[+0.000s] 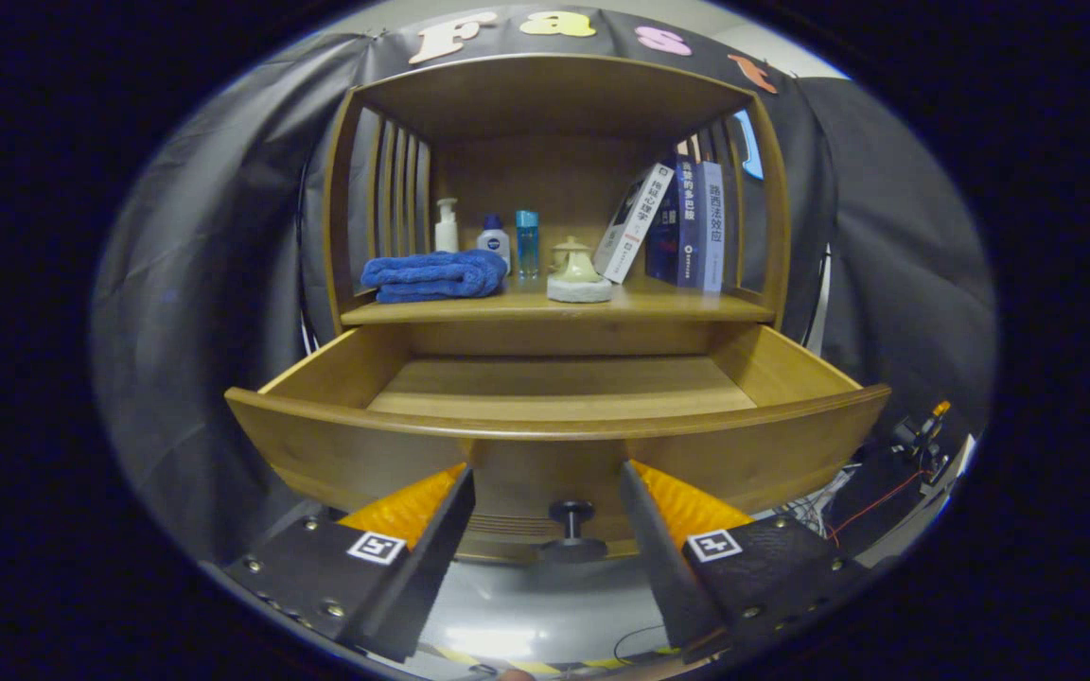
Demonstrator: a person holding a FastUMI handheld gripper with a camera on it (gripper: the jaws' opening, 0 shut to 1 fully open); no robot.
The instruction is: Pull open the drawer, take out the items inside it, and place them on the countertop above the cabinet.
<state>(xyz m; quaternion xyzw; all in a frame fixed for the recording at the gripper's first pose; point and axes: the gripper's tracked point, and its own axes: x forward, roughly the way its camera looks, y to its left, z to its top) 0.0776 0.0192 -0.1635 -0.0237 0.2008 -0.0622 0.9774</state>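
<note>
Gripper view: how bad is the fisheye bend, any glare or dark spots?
Gripper view: strong barrel distortion, the open drawer front bows upward at its ends; bright glare on the floor patch below the knob; cabinet shelf evenly lit, books and blue towel sharp; the open gripper fingers straddle the knob without touching it.

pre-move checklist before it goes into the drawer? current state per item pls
1. Drawer pulled open: ok.
2. Fingers spread apart, nothing held: ok.
3. Knob free between the fingers, not gripped: ok.
4. Items in the drawer: not ok, the visible floor looks bare; the strip behind the front panel is hidden.
5. Free spot on countertop: ok, a gap between the teapot and the books.
6. Blue towel takes the left side: ok to avoid.
</note>
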